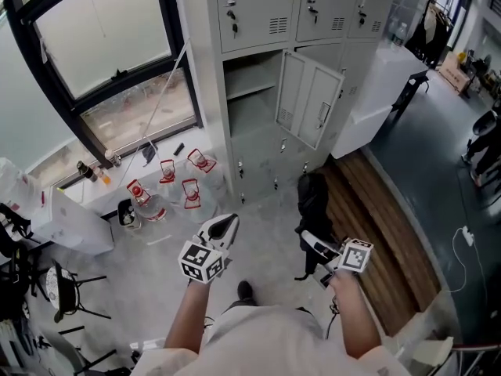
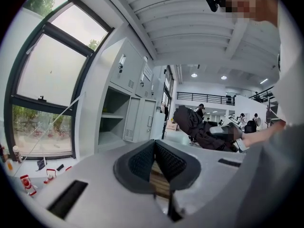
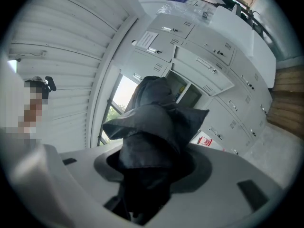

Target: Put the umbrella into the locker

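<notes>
A black folded umbrella (image 1: 313, 202) sticks forward out of my right gripper (image 1: 319, 247), which is shut on it. In the right gripper view the umbrella's fabric (image 3: 154, 122) fills the space between the jaws and hides the fingertips. The grey locker bank stands ahead, with one compartment (image 1: 250, 84) open and its door (image 1: 309, 99) swung out to the right. The shelf inside shows in the left gripper view (image 2: 111, 122). My left gripper (image 1: 227, 224) is held beside the right one; its jaws (image 2: 154, 144) meet at the tips with nothing between them.
Several small red-and-white items (image 1: 168, 182) lie on the floor by the window, left of the lockers. A white box (image 1: 74, 225) and a black stool (image 1: 59, 288) stand at the left. A wooden floor strip (image 1: 383, 233) runs along the right. People stand far off in the hall.
</notes>
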`<state>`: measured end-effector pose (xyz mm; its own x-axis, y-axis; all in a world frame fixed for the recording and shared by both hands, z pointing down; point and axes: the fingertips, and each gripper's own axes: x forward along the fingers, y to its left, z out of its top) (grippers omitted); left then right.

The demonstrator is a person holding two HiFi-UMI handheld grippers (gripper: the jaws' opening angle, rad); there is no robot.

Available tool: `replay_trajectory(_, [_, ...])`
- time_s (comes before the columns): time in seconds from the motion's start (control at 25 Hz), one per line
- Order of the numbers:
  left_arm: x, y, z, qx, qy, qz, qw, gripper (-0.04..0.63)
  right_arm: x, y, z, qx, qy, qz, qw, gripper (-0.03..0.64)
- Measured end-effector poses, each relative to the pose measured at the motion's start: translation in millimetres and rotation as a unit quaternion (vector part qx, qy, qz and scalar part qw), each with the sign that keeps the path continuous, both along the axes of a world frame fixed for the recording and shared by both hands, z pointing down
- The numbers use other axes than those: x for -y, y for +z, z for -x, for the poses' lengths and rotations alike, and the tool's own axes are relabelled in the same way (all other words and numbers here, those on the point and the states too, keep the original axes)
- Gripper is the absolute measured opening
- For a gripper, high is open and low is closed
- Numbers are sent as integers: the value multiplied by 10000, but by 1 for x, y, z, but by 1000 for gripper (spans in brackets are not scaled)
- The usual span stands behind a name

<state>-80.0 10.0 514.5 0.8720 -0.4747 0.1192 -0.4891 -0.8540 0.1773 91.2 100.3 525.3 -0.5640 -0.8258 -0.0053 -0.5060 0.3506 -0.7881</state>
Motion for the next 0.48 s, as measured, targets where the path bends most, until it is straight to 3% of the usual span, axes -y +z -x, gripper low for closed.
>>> replay_trajectory(0.48, [82,-2,19,-115,199,-21,9997,5,72,5,19,-14,276,52,9996,236])
